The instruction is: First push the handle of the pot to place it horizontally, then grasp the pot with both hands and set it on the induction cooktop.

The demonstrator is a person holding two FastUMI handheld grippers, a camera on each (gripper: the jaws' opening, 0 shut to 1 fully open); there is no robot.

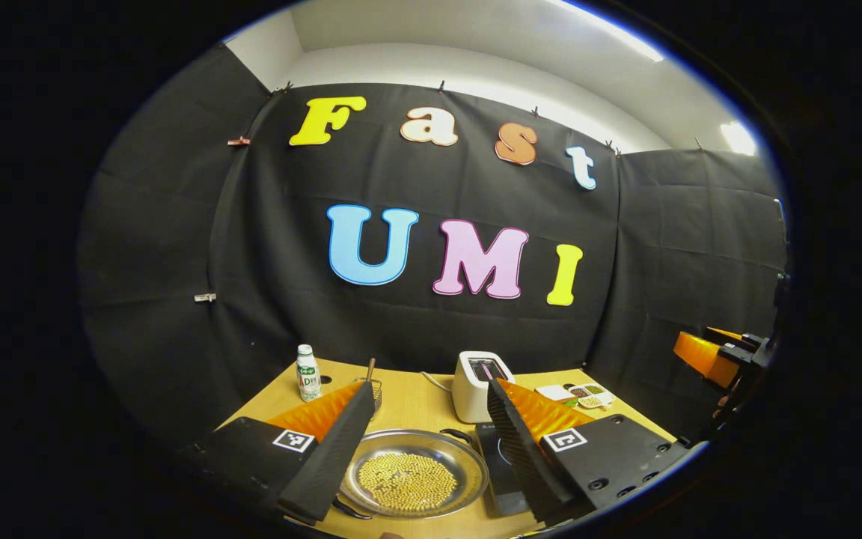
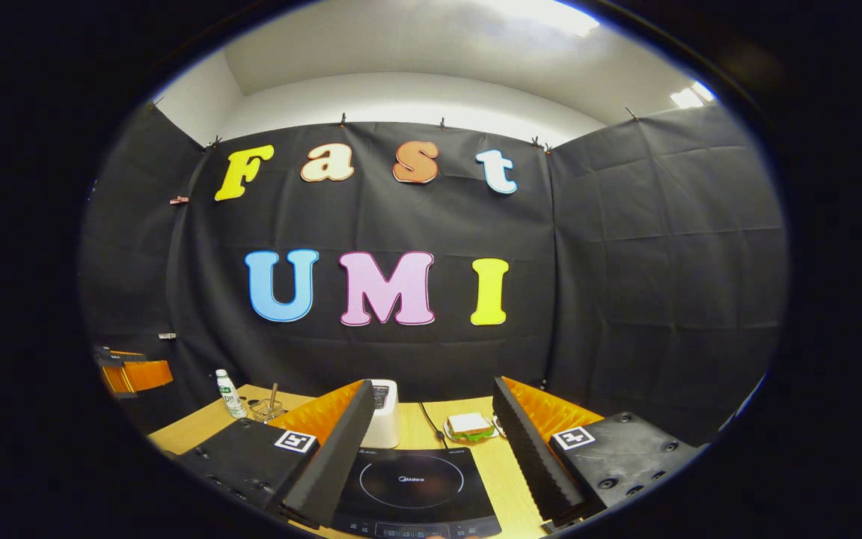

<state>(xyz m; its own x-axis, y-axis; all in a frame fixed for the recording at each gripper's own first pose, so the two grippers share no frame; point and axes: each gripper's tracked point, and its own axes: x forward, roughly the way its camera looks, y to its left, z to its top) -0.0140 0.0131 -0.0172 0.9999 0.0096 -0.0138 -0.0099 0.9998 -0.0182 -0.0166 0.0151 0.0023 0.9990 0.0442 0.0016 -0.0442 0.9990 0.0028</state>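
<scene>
A: Left gripper [image 1: 420, 457]?
B: Fingers spread wide, empty, framing pot [image 1: 414, 473] on table [image 1: 416, 400], beside cooktop [image 1: 502, 464]

A: Right gripper [image 2: 431, 457]?
B: Wide apart, empty, above cooktop [image 2: 416, 486]

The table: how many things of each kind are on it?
Pot: 1
Cooktop: 1
Toaster: 1
Bottle: 1
Wire basket: 1
Sandwich: 1
Total: 6
</scene>
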